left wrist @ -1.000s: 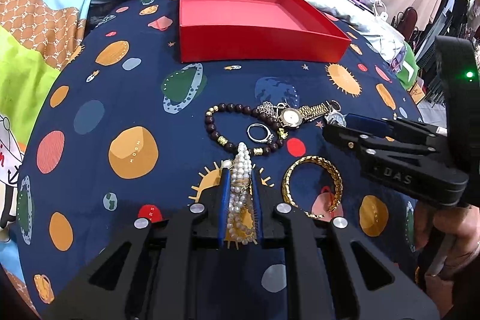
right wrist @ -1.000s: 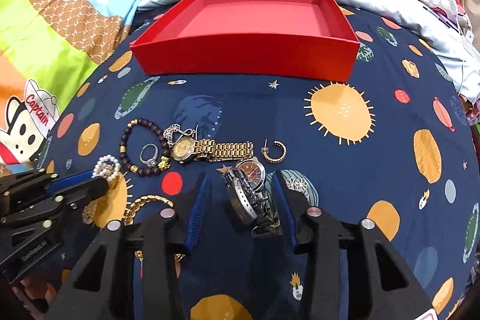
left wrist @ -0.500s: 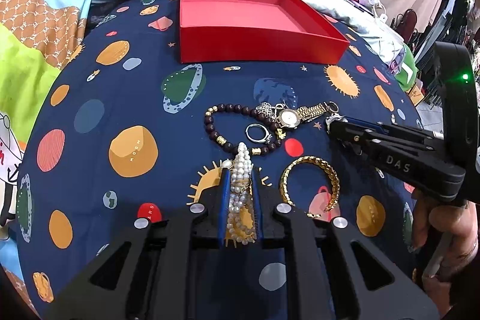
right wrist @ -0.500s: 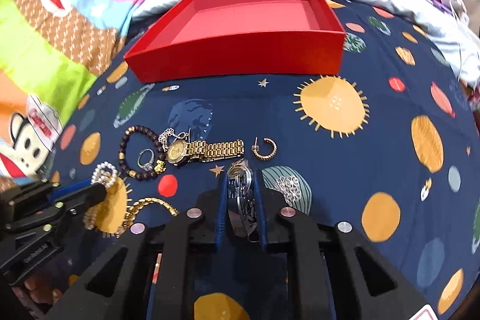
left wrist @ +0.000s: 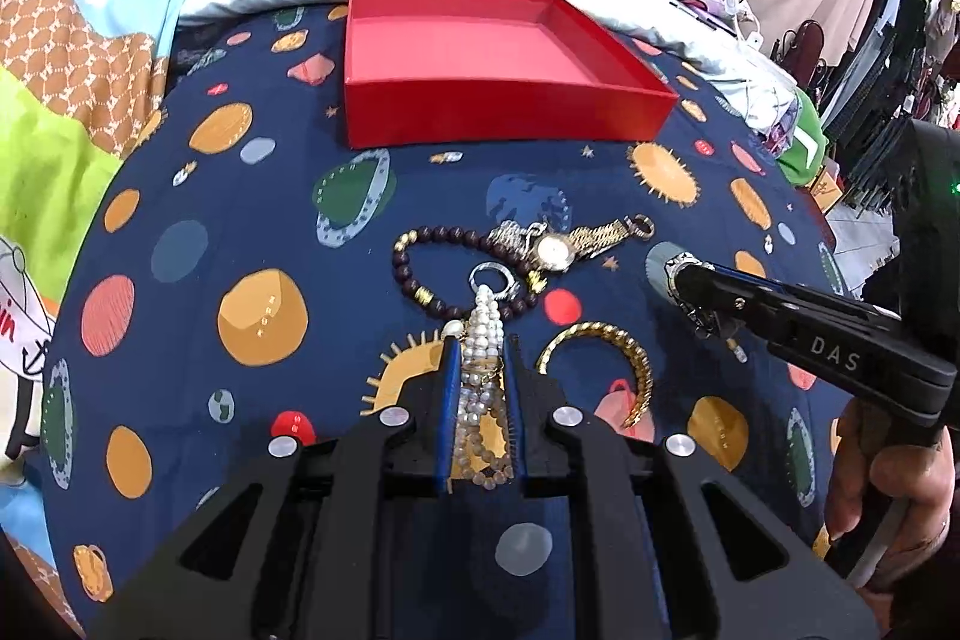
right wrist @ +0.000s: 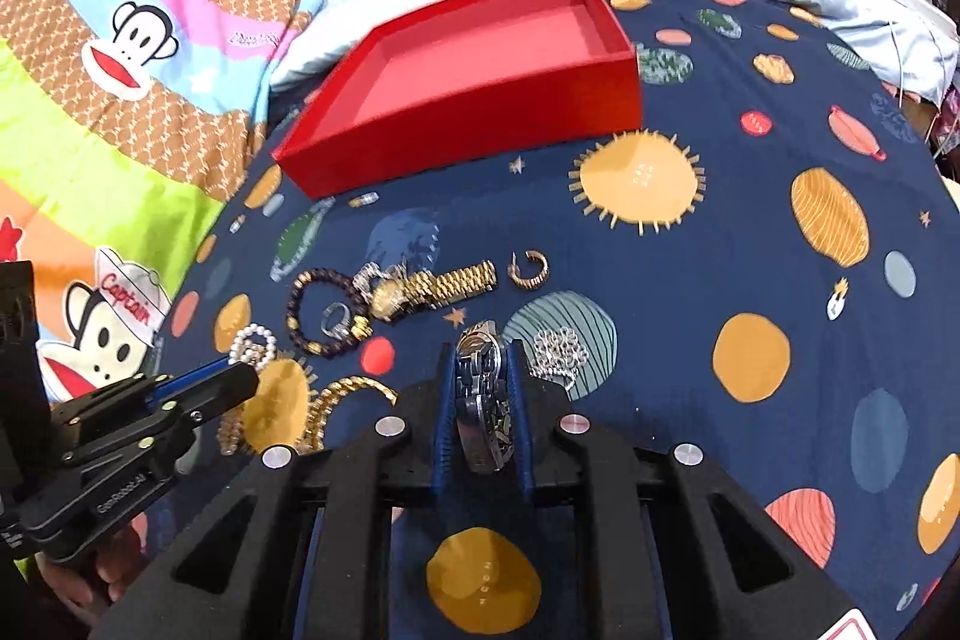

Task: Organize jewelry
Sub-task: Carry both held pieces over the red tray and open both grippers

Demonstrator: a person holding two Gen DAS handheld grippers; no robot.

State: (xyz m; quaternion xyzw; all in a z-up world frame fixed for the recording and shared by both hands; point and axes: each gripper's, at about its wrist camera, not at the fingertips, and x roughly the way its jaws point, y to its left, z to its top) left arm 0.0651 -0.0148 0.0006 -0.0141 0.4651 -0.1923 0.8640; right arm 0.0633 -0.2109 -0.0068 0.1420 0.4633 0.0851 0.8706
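Observation:
A pearl bracelet [left wrist: 485, 322] sticks out between the pads of my left gripper [left wrist: 482, 343], which is shut on it low over the navy planet-print cloth. My right gripper [right wrist: 480, 349] is shut on a silver metal watch [right wrist: 480, 388], held edge-on just above the cloth. In the left wrist view the right gripper [left wrist: 678, 274] comes in from the right with the watch hanging at its tip. An empty red box [left wrist: 510, 112] stands at the far side of the cloth, seen tilted as the red box [right wrist: 468, 130] in the right wrist view.
Loose on the cloth lie a dark bead bracelet [left wrist: 414, 274], a silver ring [left wrist: 495, 277], a gold watch [left wrist: 564, 247], a gold chain bracelet [left wrist: 624, 358], a gold hoop earring [right wrist: 529, 269] and a silver charm cluster [right wrist: 555, 349]. Quilts and pillows ring the cloth.
My right gripper has closed on the silver watch, lifted it a little off the cloth and rolled. The left gripper has kept still with the pearls in it.

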